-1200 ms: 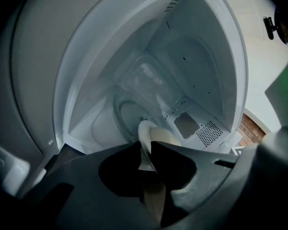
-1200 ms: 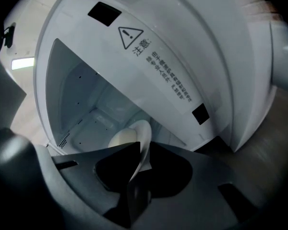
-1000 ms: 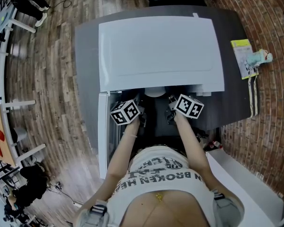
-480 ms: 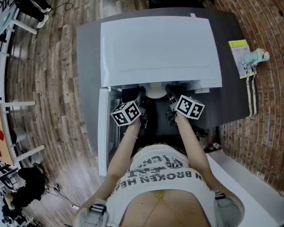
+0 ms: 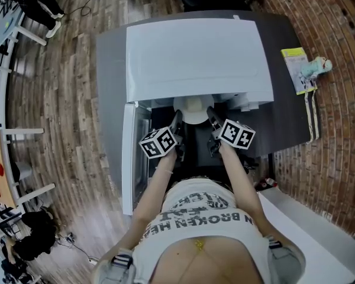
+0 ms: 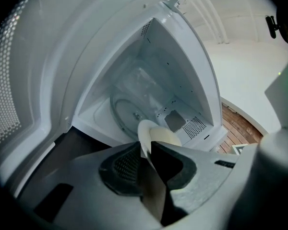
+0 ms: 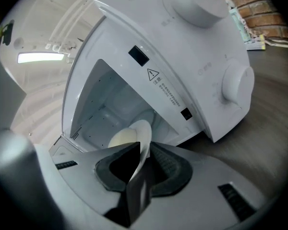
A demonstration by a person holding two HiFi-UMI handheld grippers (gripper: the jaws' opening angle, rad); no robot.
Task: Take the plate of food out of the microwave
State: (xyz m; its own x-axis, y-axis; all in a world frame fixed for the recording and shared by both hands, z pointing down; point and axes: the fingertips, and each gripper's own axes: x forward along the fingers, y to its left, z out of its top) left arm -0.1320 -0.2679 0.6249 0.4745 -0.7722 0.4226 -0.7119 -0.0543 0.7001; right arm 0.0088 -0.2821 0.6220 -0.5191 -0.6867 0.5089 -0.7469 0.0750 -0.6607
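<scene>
Plate [image 5: 194,110] sits at the mouth of the microwave [image 5: 195,58], partly out from under its top. My left gripper [image 6: 147,148] pinches its rim on one side, my right gripper [image 7: 143,150] on the other. The left gripper view shows the bare glass turntable [image 6: 127,115] inside, and the right gripper view shows the knobs [image 7: 237,84]. From above, more plate shows than a second ago. The door [image 5: 129,158] hangs open at left.
</scene>
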